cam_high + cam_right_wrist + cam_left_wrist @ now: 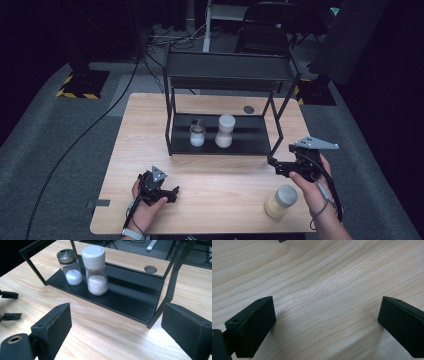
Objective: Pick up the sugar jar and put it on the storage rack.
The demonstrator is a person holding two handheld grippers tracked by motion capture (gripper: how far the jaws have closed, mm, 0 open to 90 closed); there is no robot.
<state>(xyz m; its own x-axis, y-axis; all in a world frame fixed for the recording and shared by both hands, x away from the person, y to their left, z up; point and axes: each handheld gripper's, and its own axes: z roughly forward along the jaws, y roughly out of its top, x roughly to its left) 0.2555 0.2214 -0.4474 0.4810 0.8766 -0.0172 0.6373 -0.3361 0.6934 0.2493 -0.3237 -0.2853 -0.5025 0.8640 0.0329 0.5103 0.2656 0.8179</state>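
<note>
On the lower shelf of a black two-tier rack stand two glass jars of white grains: a short one with a metal lid and a taller one with a white lid. A third jar, pale yellow inside with a light lid, stands on the table at the front right. My right gripper hovers open beside the rack's front right leg, jaws toward the shelf, nothing between them. My left gripper rests open over bare wood at the front left.
The wooden table has a round hole behind the rack. The rack's upper shelf overhangs the jars. In the right gripper view the left gripper's jaw tips show at the far left. Dark floor and cables surround the table.
</note>
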